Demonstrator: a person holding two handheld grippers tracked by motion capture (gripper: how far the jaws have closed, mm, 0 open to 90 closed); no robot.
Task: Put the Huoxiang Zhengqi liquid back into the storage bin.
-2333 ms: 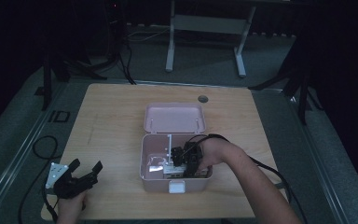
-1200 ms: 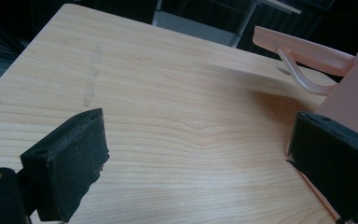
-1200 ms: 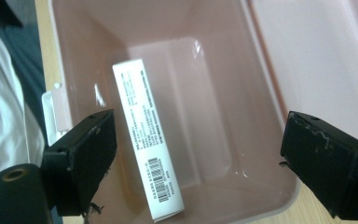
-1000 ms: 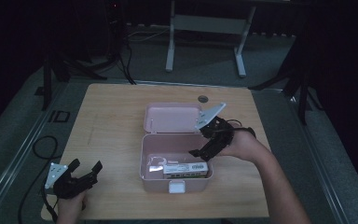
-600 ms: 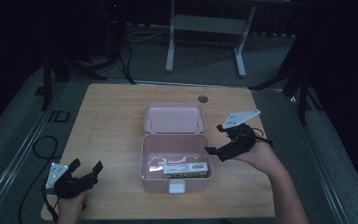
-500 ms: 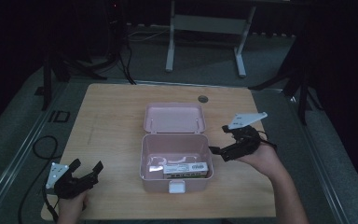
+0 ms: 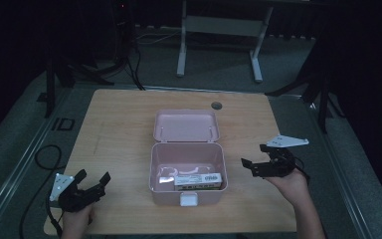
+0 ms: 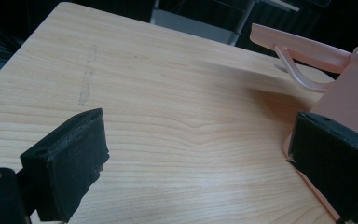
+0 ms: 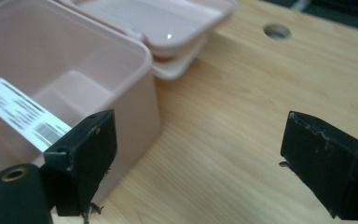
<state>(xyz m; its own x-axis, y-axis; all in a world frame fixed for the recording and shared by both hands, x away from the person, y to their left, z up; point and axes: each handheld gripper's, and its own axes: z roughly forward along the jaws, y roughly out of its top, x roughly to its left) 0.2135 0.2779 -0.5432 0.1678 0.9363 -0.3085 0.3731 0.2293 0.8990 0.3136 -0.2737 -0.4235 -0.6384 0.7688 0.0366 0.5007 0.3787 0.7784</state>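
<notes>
Left tongs rest at the table's near left corner, jaws spread wide, nothing between them; right tongs hover just right of the pink box, jaws wide too, empty; the box sits mid-table, open, a white labelled carton lying flat along its near wall; its lid lies back flat on the far side.
</notes>
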